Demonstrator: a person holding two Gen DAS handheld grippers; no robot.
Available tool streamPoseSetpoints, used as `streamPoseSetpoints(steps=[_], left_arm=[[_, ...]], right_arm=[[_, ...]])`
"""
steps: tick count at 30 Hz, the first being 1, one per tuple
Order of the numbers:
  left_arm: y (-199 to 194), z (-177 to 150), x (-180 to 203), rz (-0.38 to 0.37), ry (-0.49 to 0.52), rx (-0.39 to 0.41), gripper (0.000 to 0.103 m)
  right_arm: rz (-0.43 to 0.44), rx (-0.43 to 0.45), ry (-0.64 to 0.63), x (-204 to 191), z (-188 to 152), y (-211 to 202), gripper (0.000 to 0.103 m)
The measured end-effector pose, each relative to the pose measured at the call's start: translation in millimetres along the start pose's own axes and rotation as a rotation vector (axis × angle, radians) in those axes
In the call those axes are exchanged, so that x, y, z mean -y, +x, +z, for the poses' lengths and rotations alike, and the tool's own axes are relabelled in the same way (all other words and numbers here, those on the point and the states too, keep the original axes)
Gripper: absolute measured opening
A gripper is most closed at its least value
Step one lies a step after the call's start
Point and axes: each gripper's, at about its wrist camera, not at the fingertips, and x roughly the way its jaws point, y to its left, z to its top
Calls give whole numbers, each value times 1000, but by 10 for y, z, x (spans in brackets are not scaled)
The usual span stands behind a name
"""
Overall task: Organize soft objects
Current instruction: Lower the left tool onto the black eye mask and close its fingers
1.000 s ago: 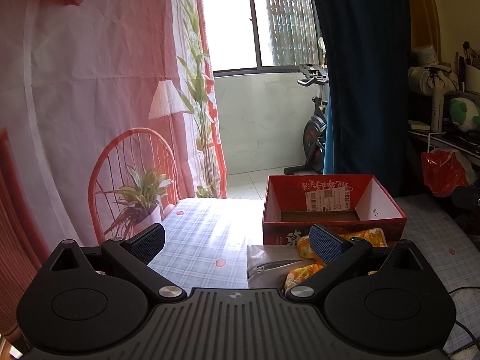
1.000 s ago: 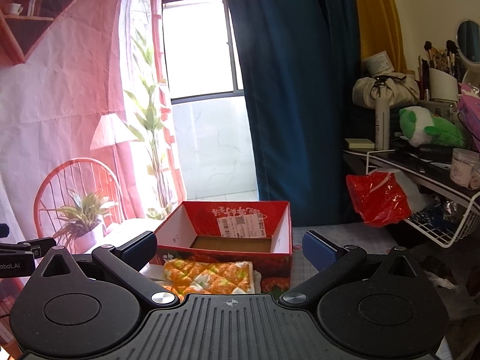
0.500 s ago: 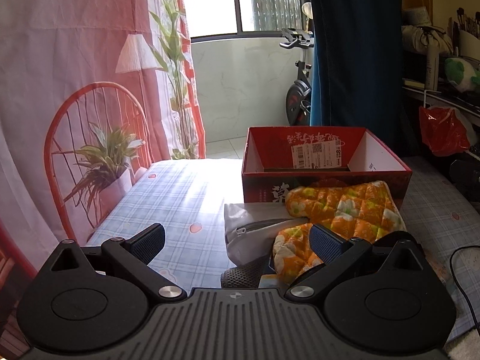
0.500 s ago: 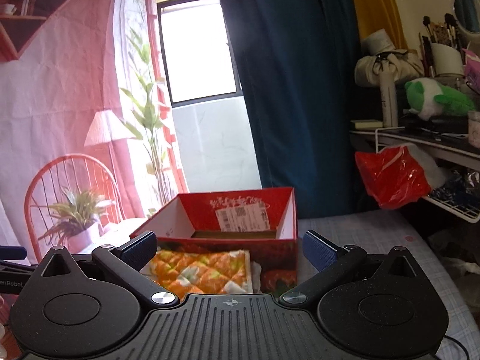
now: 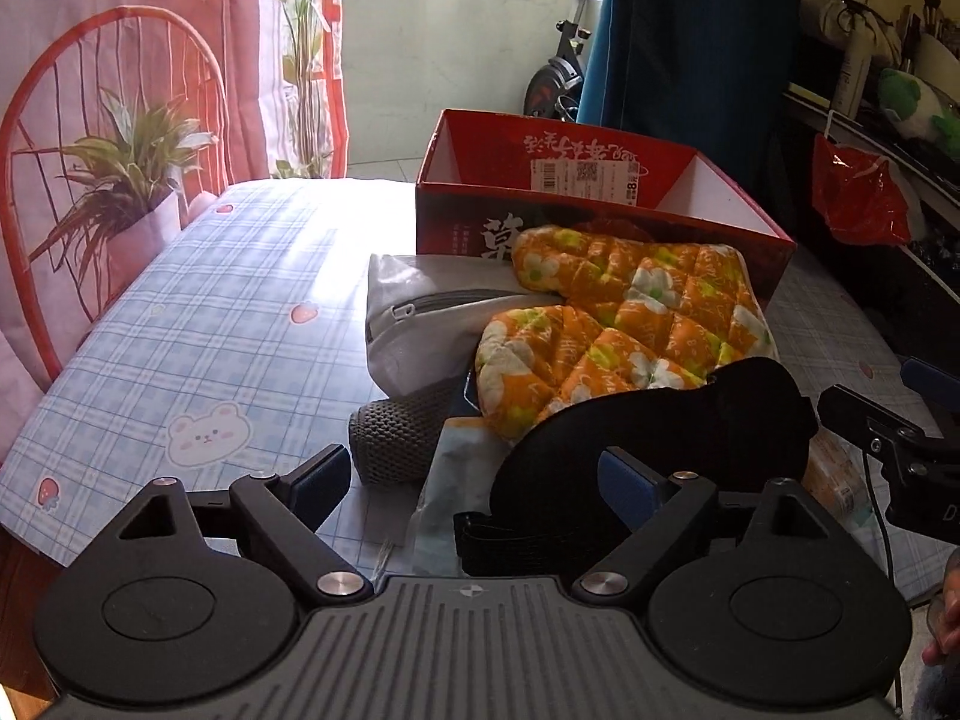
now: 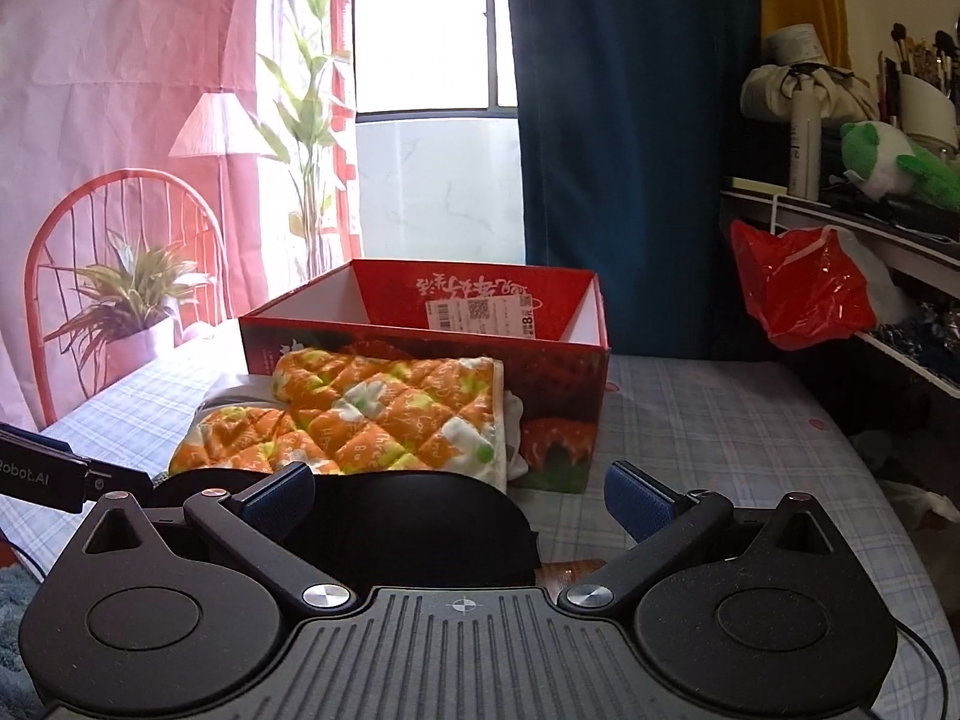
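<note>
Both grippers, left gripper (image 5: 474, 483) jaws just narrowing yet apart over the floppy black padded eye mask (image 5: 654, 426), right gripper (image 6: 459, 495) spread wide and empty, angle toward the heap piled before the open red cardboard box (image 5: 600, 204) (presumably its destination).

Both the left gripper (image 5: 474, 483) and the right gripper (image 6: 459, 495) had black ribbed bodies, silver pivot screws and blue-padded fingers (image 6: 639, 498).

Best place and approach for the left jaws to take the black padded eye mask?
Grip the black padded eye mask at its near rounded end, coming from above and in front; that edge lies atop the orange floral quilted mitt, raised and free, with its strap trailing below.
</note>
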Motion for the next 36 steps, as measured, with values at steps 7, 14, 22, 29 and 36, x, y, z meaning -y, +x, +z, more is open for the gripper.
streamPoseSetpoints(steps=[7,14,22,29,36], left_arm=[[82,-47,67,11,33,-37,80],[170,-116,-102,-112,-107,-68,77],[138,-124,-60,-166,-101,-46,77],[255,-164,-29,-214,-95,-103,77],[354,-178,52,-201,-38,-114,74]], right_arm=[[27,-38,18,67,-51,41,98],[49,-65,23,76,-79,84,91],[66,-98,31,70,-111,130,88],[77,-127,48,77,-141,176,84],[83,-151,61,88,-163,224,84]])
